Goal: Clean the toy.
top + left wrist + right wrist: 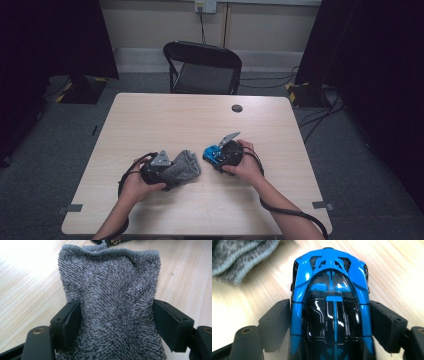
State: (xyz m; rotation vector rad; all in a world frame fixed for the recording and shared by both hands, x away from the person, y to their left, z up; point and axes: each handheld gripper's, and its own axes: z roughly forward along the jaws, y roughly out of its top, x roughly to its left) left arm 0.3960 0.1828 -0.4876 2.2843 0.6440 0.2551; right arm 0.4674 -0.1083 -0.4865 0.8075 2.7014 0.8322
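A grey terry cloth (186,167) lies bunched on the wooden table (170,120), left of centre. My left gripper (175,172) points right and is shut on the cloth; in the left gripper view the cloth (110,297) fills the gap and both pads (72,317) press its sides. A blue and black toy car (212,153) sits just right of the cloth. My right gripper (217,156) points left around it. In the right gripper view the car (329,285) lies lengthwise between the jaws, whose pads (275,320) stand right beside its sides, barely apart.
A dark round cable hole (237,108) is in the table's far part. A black folding chair (202,67) stands beyond the far edge. Cables trail from both grippers toward the near edge. Dark curtains hang at left and right.
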